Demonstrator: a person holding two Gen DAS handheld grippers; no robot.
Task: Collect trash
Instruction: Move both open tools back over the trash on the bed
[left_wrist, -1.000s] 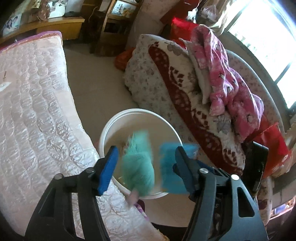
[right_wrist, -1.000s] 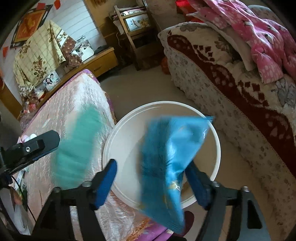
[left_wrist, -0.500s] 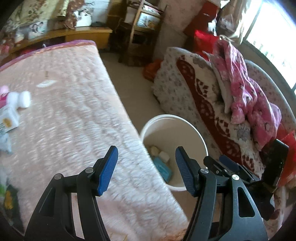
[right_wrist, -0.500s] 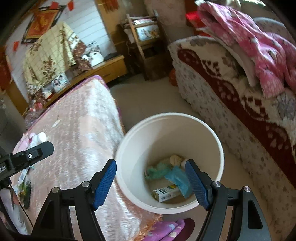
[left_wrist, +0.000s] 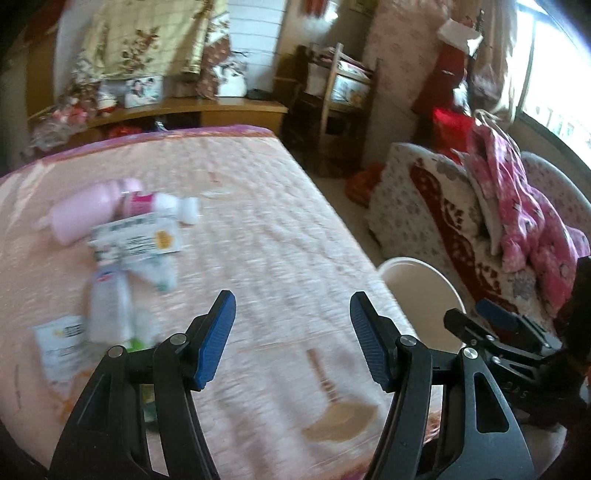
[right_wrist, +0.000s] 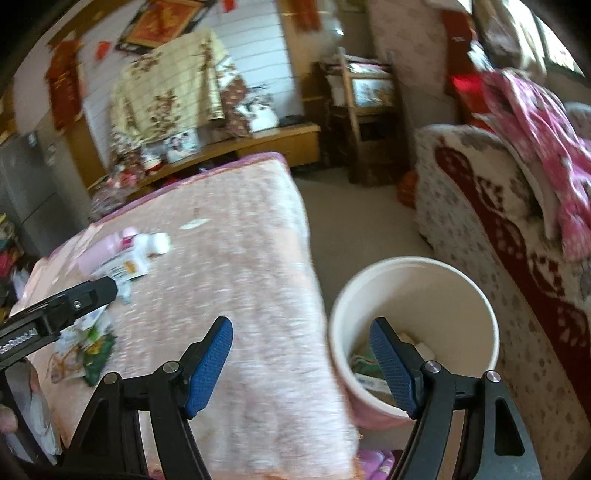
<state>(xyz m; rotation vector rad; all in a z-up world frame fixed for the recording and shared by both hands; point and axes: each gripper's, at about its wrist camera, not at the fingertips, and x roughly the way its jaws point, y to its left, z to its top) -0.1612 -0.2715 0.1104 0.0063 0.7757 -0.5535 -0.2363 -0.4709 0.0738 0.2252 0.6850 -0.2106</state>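
The trash lies scattered on the bed, near its left edge: a pink bottle, a white box with print, a white cap and some blurred wrappers. More trash is already at the bottom of the white bucket, which stands on the floor just beside the right edge of the bed. The left gripper hovers above the bed with its jaws spread and nothing between them. The right gripper hangs over the right edge of the bed and the bucket, its jaws also spread and empty. A sofa with a flower cover stands right of the bucket.
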